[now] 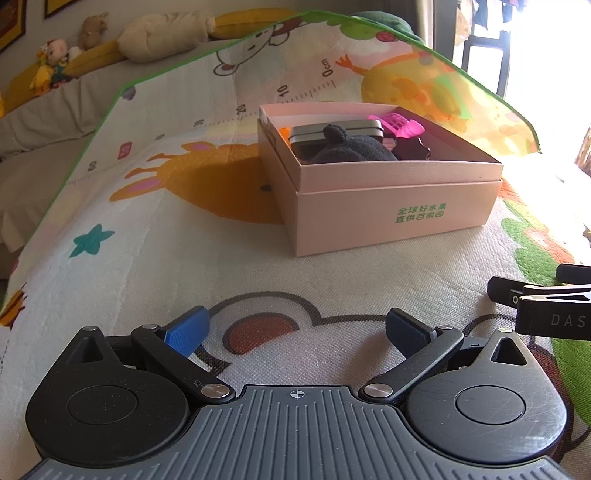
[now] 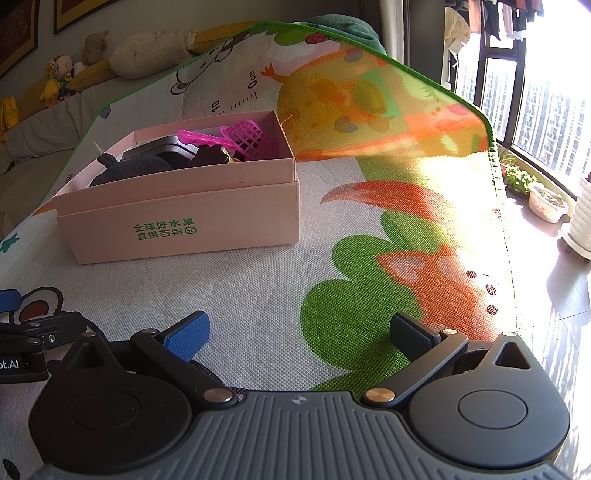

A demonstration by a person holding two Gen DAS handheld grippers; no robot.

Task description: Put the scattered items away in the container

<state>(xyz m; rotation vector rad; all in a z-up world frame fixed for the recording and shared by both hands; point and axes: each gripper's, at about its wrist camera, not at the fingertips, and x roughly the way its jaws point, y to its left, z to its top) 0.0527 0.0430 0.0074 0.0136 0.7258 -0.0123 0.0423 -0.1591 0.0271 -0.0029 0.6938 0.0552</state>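
Note:
A pink cardboard box (image 1: 391,218) (image 2: 177,229) with green print stands on the cartoon play mat. Inside it lie a black plush toy (image 1: 351,147) (image 2: 129,168), a grey metal tin (image 1: 332,131) (image 2: 162,146), a magenta toy basket (image 1: 399,123) (image 2: 247,138), a dark flat piece (image 1: 412,147) (image 2: 210,155) and something orange (image 1: 284,133). My left gripper (image 1: 295,332) hovers low over the mat, in front of the box, open and holding nothing. My right gripper (image 2: 297,336) is to the right of the box, open too, with bare mat between its fingers.
The play mat (image 1: 147,240) (image 2: 369,240) covers a bed-like surface; its right edge (image 2: 506,229) drops to a sunlit floor with plant pots (image 2: 546,203). Plush toys and a pillow (image 1: 162,33) lie along the back. Each gripper shows at the other view's edge (image 1: 543,306) (image 2: 26,339).

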